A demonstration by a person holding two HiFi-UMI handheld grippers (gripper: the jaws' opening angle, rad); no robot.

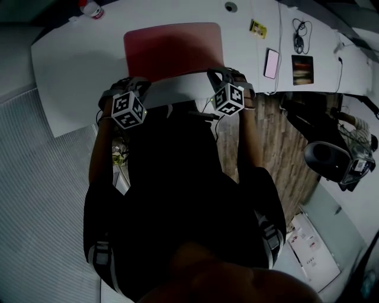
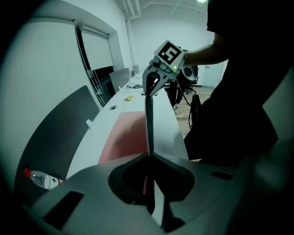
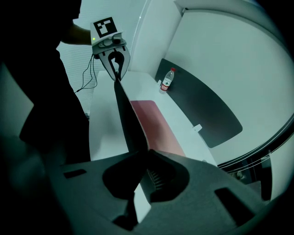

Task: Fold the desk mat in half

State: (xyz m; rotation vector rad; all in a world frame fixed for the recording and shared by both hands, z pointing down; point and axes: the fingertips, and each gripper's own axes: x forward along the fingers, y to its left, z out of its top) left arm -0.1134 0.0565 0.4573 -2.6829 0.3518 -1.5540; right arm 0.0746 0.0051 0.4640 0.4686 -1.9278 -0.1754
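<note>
White desk (image 1: 71, 65) carries the pink desk mat (image 1: 172, 50): its far part lies flat toward the desk's back edge, and its near edge is lifted above the front edge. The left gripper (image 2: 149, 156) and right gripper (image 3: 146, 153) each pinch that raised edge, one at each end. A water bottle (image 1: 92, 9) stands near the far left corner.

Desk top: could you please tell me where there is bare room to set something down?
Widest bare patch: desk left of the desk mat, out to the bottle. A narrower strip between mat and phone. The right end is crowded: packet, cable, dark pad.
</note>
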